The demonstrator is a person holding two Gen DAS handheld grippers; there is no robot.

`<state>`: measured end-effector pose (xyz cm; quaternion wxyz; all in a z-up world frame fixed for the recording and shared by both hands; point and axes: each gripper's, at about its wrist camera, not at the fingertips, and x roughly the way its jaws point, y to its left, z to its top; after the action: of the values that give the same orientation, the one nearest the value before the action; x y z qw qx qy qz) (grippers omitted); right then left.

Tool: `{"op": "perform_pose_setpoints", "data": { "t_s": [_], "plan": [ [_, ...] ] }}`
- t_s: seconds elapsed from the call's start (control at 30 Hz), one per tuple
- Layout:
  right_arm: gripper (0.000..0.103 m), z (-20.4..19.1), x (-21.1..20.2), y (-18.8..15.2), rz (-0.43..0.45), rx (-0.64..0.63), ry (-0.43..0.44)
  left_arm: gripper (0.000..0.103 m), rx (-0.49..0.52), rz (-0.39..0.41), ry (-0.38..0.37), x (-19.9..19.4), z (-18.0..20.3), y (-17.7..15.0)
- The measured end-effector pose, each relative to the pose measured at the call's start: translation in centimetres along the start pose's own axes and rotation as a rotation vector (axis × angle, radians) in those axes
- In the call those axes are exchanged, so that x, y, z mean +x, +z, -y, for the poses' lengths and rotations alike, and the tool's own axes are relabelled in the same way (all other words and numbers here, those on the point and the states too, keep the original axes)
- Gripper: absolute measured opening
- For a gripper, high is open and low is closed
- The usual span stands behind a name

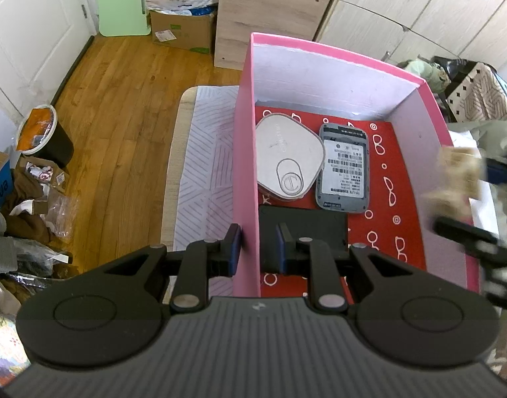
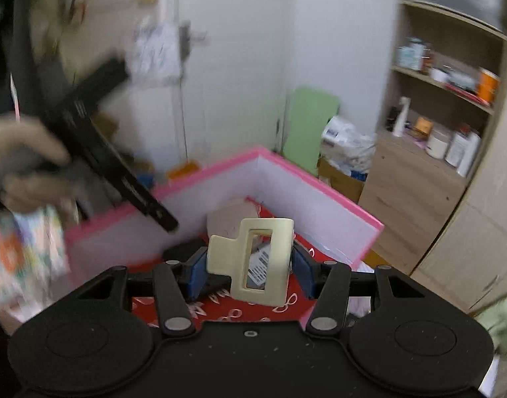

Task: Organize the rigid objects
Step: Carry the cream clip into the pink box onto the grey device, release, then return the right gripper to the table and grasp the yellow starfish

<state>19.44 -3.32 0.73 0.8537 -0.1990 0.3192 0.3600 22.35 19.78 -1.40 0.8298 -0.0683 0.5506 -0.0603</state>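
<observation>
A pink box [image 1: 336, 56] with a red lining printed with glasses holds a white rounded device [image 1: 288, 159], a grey device with barcode labels [image 1: 343, 172] and a flat black item [image 1: 303, 229]. My left gripper [image 1: 257, 248] is shut on the box's left wall, one finger outside and one inside. My right gripper [image 2: 250, 272] is shut on a cream hair claw clip [image 2: 256, 258], held above the box's near right corner [image 2: 369, 232]. In the left wrist view the clip [image 1: 456, 179] shows blurred over the right wall.
The box stands on a table with a striped cloth [image 1: 203, 165]. Beyond it are a wooden floor [image 1: 127, 99], a bin [image 1: 44, 136], cardboard boxes [image 1: 183, 30] and a wooden cabinet [image 1: 270, 10]. Shelves with bottles [image 2: 446, 132] stand at the right. A gloved hand [image 2: 21, 152] holds the left gripper.
</observation>
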Motion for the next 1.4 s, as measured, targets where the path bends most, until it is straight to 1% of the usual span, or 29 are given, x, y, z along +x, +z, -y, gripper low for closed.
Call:
{"op": "perform_pose_setpoints", "data": {
  "t_s": [0.1, 0.17, 0.23, 0.33, 0.43, 0.47, 0.5, 0.53, 0.57, 0.67, 0.8, 0.87, 1.0, 1.13, 1.27, 1.33, 1.4],
  "plan": [
    [0.058, -0.5, 4.4, 1.1, -0.098, -0.112, -0.050, 0.019, -0.005, 0.009, -0.004, -0.1, -0.1, -0.3],
    [0.058, -0.4, 6.7, 1.9, -0.165, -0.148, -0.032, 0.019, -0.007, 0.007, -0.010, -0.1, -0.3, -0.4],
    [0.053, 0.0, 8.5, 2.6, -0.215, -0.154, -0.015, 0.019, -0.004, 0.006, -0.011, -0.2, -0.3, -0.3],
    [0.053, 0.4, 10.2, 3.2, -0.252, -0.161, -0.009, 0.019, 0.005, 0.004, -0.009, -0.1, -0.2, -0.2],
    [0.053, 0.8, 11.1, 3.4, -0.268, -0.141, -0.009, 0.019, 0.006, 0.005, -0.012, -0.1, -0.2, -0.2],
    [0.053, 0.9, 10.9, 3.2, -0.261, -0.137, -0.009, 0.019, 0.005, 0.005, -0.014, -0.1, -0.3, -0.2],
    [0.057, 1.0, 10.6, 3.2, -0.245, -0.130, -0.014, 0.019, 0.006, 0.005, -0.017, -0.1, -0.3, -0.3],
    [0.063, 1.1, 10.4, 3.2, -0.232, -0.126, -0.015, 0.019, 0.006, 0.004, -0.018, -0.1, -0.3, -0.2],
    [0.065, 1.2, 9.8, 3.1, -0.214, -0.118, -0.016, 0.019, 0.007, 0.003, -0.018, -0.1, -0.3, -0.3],
    [0.066, 2.1, 7.5, 3.4, -0.144, -0.055, -0.006, 0.019, 0.012, 0.003, -0.018, -0.1, -0.3, -0.2],
    [0.066, 3.8, 2.5, 2.5, -0.030, 0.068, 0.033, 0.019, 0.013, 0.006, -0.021, -0.1, -0.3, -0.3],
    [0.066, 4.4, 0.1, 1.5, 0.013, 0.115, 0.028, 0.020, 0.010, 0.008, -0.024, -0.2, -0.5, -0.4],
    [0.066, 5.6, -3.9, -0.8, 0.067, 0.176, -0.014, 0.020, 0.002, 0.012, -0.030, -0.2, -0.7, -0.4],
    [0.066, 7.1, -5.8, -3.6, 0.090, 0.232, -0.098, 0.020, -0.010, 0.013, -0.036, -0.1, -0.8, -0.4],
    [0.066, 9.2, -5.5, -7.2, 0.036, 0.366, -0.193, 0.021, -0.030, 0.015, -0.046, -0.1, -1.1, -0.4],
    [0.066, 9.9, -5.1, -9.0, -0.006, 0.396, -0.224, 0.021, -0.031, 0.015, -0.046, -0.1, -1.1, -0.5],
    [0.066, 10.3, -4.8, -10.7, -0.026, 0.427, -0.236, 0.021, -0.033, 0.014, -0.045, -0.1, -1.2, -0.5]
  ]
}}
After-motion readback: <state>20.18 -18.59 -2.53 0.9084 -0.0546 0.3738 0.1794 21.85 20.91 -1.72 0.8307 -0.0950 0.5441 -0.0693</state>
